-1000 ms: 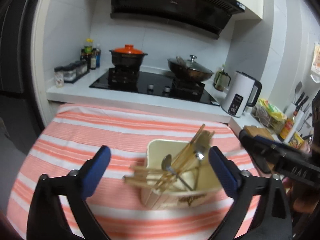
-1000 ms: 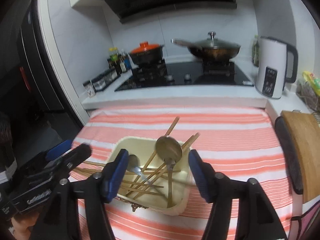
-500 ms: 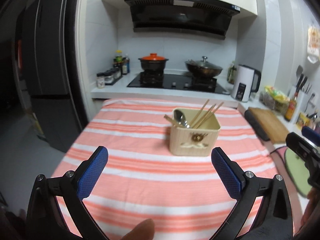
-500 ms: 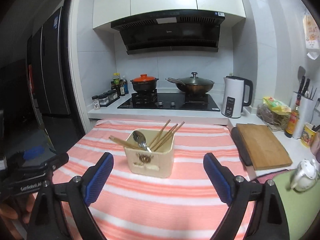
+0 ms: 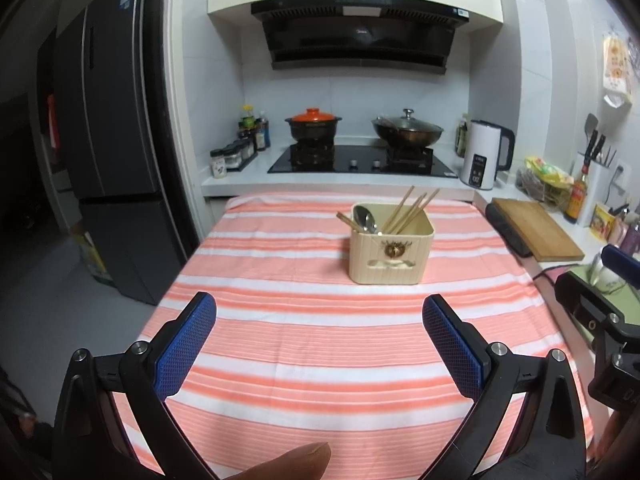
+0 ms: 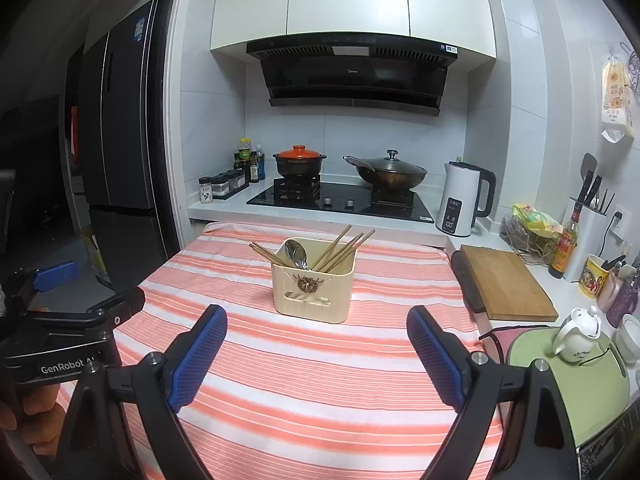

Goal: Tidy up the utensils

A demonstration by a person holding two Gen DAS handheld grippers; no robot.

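This is a home kitchen. A black range hood [image 6: 352,76] hangs under white wall cabinets [image 6: 352,0], above a black glass hob [image 6: 340,200] carrying an orange-lidded clay pot [image 6: 299,160] and a lidded dark wok [image 6: 390,170]. A white electric kettle [image 6: 464,200], wooden cutting board [image 6: 504,280] and tall dark refrigerator [image 6: 120,152] stand nearby.

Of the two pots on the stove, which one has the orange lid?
The left pot, the dark casserole beside the sauce bottles. The right pot is a wide wok with a glass lid and stands nearer the white kettle.
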